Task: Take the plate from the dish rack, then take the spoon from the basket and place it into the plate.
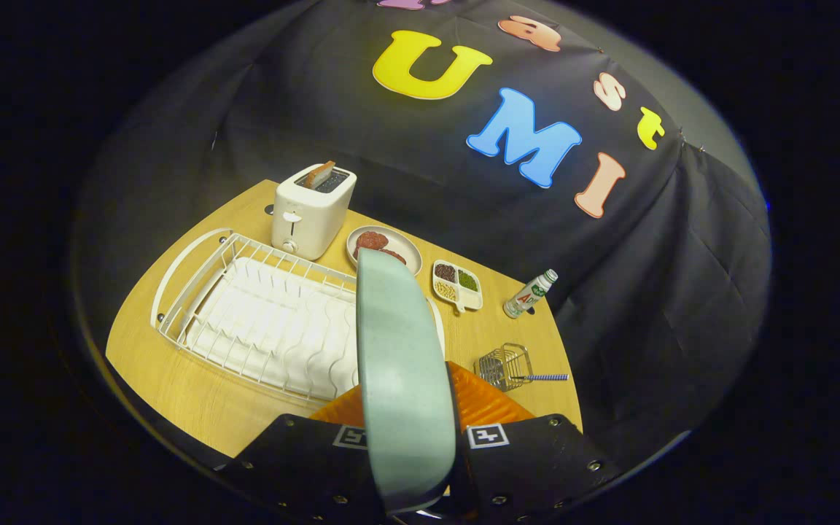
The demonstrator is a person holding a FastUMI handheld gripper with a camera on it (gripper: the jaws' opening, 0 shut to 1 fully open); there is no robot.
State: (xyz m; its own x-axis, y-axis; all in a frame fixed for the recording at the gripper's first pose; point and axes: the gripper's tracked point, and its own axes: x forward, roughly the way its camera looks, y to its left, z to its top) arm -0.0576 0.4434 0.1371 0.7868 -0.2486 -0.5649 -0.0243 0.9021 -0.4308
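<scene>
A pale green plate (399, 372) stands on edge between my fingers, held up in the air above the table. My gripper (404, 408) is shut on the plate, with an orange finger (489, 405) pressing on each side. Below and behind it lies the white wire dish rack (259, 321), with nothing standing in its slots. Beyond my right finger sits a small wire basket (504, 364). The spoon's blue-and-white striped handle (544, 377) sticks out of it sideways.
A white toaster (310, 211) with a slice of bread stands behind the rack. Next to it are a small plate with meat (383, 244), a divided dish of beans (456, 284) and a small bottle (529, 294). The wooden table (172, 372) ends close behind the basket.
</scene>
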